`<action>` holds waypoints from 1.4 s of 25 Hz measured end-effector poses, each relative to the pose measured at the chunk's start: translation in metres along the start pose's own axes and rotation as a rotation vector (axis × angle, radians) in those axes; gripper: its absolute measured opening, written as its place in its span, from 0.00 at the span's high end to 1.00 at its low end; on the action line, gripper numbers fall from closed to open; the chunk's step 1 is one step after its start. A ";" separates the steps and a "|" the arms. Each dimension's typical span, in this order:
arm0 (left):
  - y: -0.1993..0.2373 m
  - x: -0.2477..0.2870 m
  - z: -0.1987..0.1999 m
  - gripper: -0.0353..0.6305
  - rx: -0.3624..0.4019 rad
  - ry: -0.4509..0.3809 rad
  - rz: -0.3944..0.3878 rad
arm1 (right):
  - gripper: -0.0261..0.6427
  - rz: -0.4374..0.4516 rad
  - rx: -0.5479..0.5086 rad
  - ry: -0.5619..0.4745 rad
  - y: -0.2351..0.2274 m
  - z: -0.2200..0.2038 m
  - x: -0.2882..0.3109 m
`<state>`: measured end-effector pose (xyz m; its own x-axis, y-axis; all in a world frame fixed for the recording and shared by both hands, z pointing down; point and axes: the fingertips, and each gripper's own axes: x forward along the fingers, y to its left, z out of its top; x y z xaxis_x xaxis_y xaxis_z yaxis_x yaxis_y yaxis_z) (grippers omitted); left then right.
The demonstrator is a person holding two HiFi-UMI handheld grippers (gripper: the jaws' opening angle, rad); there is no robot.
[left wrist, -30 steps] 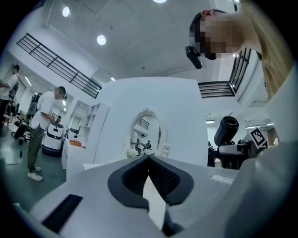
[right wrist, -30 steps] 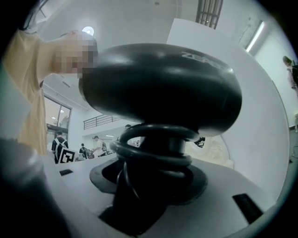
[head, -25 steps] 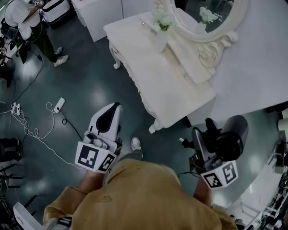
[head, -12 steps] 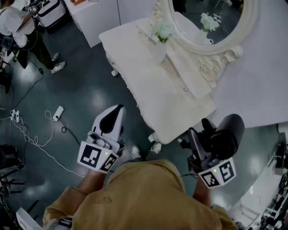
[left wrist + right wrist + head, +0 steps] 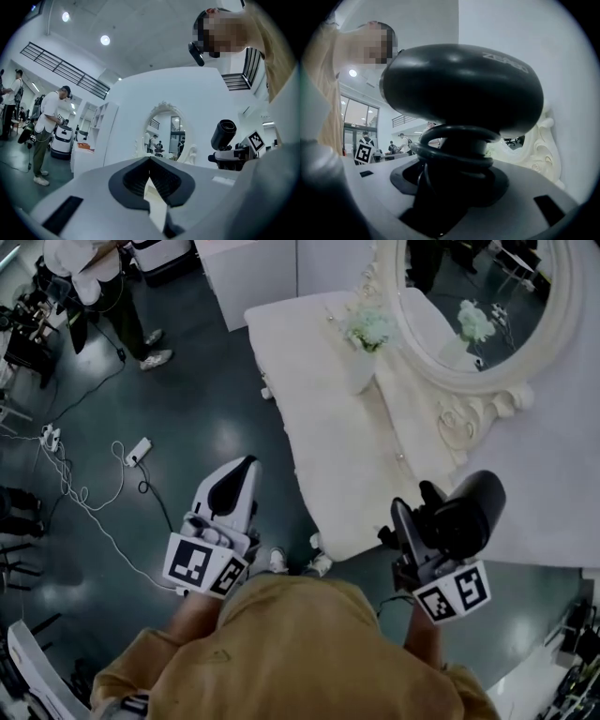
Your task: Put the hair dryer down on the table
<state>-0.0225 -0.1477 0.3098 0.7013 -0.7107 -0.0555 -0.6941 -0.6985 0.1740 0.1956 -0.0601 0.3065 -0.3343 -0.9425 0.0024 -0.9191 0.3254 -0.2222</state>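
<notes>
Closest to me, my right tongs point(image 5: 433, 521) were clamped on the handle of the hair dryer point(image 5: 469, 505), with its cord looped in coils round the handle just above the jaws (the right gripper view was filled with it). The dryer stood handle-down in the grip, off the surface. Its black barrel crossed above the jaws and tilted upward, the long axis running away from me toward the wall behind the surface. My left tongs point(image 5: 242, 471) were closed tip to tip on nothing, held level over the floor point(image 5: 187, 427) off the surface's near left side.

The relation that mattered was this: the surface point(image 5: 342, 465), a white dressing table, lay ahead and to the left of the dryer. Its near end sat between my two hands and its length ran away from me. The dryer hung at that near end's right-hand corner, and from the head view I could not tell whether it was over the top or just outside the edge. The right hand was both the loaded one and the nearer to bare tabletop. So I judged the set-down to be its job alone: carry a little inward, lower, lay the barrel on its side, then open.

The near end of the surface was bare. At the far end a vase point(image 5: 362, 371) held white flowers point(image 5: 369, 326) in front of the oval mirror point(image 5: 487, 306), well apart from the landing spot as I judged it. Beyond the surface's far left, a person point(image 5: 98, 263) stood on the floor near some cables point(image 5: 84, 502).
</notes>
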 end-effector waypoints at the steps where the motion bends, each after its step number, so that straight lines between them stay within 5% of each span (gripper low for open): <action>1: 0.000 0.001 0.000 0.94 0.002 -0.001 0.011 | 0.60 0.008 -0.004 0.007 -0.004 -0.001 0.003; 19: -0.006 0.023 -0.003 0.94 0.027 -0.018 0.018 | 0.60 -0.006 0.014 0.127 -0.059 -0.055 0.075; 35: 0.020 -0.026 -0.009 0.94 0.061 0.017 0.182 | 0.60 -0.035 0.006 0.371 -0.097 -0.169 0.147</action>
<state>-0.0538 -0.1425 0.3233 0.5660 -0.8244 -0.0116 -0.8177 -0.5631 0.1194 0.2007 -0.2171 0.4937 -0.3564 -0.8609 0.3631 -0.9305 0.2917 -0.2218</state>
